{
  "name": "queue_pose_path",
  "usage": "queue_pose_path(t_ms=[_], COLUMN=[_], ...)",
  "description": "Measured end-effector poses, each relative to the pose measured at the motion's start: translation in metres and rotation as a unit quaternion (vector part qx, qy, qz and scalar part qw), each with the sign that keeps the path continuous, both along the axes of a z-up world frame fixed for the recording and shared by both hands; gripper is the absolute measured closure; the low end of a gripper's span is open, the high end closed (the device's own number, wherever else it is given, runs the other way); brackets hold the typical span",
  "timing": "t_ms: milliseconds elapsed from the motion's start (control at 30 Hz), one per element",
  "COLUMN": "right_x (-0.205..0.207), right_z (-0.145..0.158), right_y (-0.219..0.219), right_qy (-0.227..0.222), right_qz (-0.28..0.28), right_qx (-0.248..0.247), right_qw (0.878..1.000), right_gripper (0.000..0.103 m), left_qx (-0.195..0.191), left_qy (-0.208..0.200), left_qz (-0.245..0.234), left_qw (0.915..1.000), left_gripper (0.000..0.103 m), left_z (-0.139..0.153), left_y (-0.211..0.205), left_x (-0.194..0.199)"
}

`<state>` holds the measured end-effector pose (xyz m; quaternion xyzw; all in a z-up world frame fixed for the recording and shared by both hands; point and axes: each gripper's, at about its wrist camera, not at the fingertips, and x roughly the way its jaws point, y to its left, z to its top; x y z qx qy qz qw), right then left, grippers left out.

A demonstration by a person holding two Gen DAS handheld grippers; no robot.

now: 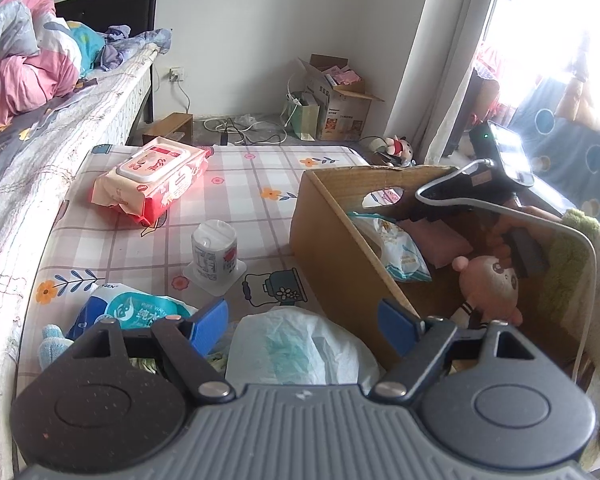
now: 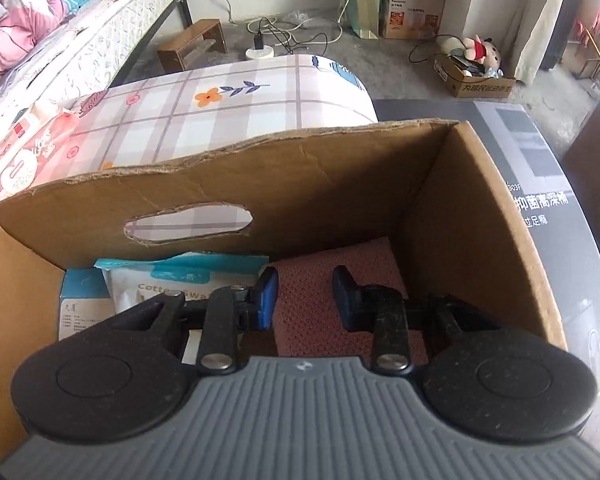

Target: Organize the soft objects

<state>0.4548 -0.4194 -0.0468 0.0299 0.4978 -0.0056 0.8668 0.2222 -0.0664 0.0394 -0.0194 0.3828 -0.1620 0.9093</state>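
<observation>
Bedroom tabletop (image 1: pixel 260 184): cardboard box (image 2: pixel 340 184) holds wipes and cloth; wipe packs (image 1: pixel 152 180), white bag (image 1: pixel 300 344) remain outside. Left gripper (image 1: pixel 304 320) gapes empty; right gripper (image 2: pixel 306 294), narrowed, grips nothing.

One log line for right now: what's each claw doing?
left claw: open, over white bag | right claw: inside cardboard box, empty, over reddish pad | pink doll: in box
</observation>
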Motion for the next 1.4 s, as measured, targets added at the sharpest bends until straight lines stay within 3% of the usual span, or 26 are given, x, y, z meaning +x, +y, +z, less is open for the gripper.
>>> queue_pose_path(t_ms=[100,233,367,467,600,700,867,1133,1300,1400], right_x=[-0.006,-0.038,-0.090,-0.124,-0.153,-0.162,-0.169,-0.182,-0.178,-0.170], right_z=[0.009,0.044,0.067,0.065,0.051,0.041,0.049,0.128,0.138,0.136], right_y=[-0.004,-0.013,-0.016,-0.010,-0.006,-0.010,-0.010,0.060,0.128,0.172], right_qy=[-0.014,-0.037,-0.018,0.020,0.050,0.050,0.028,-0.055,-0.036,-0.010], right_qz=[-0.010,-0.015,0.001,0.019,0.021,0.007,0.002,0.104,0.182,0.219], right_qx=[0.018,0.062,0.129,0.151,0.140,0.114,0.144,0.188,0.222,0.238], right_qw=[1.000,0.997,0.991,0.988,0.989,0.992,0.989,0.975,0.957,0.946], right_gripper=[0.073,0.073,0.070,0.068,0.067,0.062,0.062,0.050,0.049,0.049], left_qx=[0.000,0.004,0.007,0.005,0.004,0.005,0.013,0.034,0.044,0.032], left_qy=[-0.002,-0.011,-0.021,-0.019,-0.018,-0.015,-0.015,-0.045,-0.040,-0.037], left_qz=[0.001,0.003,0.004,0.003,0.008,0.018,0.043,0.092,0.102,0.102], left_qw=[1.0000,0.9999,0.9998,0.9998,0.9998,0.9997,0.9989,0.9942,0.9930,0.9936], left_gripper=[0.020,0.018,0.016,0.015,0.013,0.013,0.013,0.013,0.013,0.014], left_z=[0.002,0.006,0.009,0.009,0.008,0.004,0.001,0.003,-0.005,-0.008], left_y=[0.000,0.000,0.000,0.003,0.010,0.019,0.044,0.088,0.102,0.108], left_x=[-0.001,-0.006,-0.015,-0.022,-0.037,-0.048,-0.066,-0.086,-0.085,-0.079])
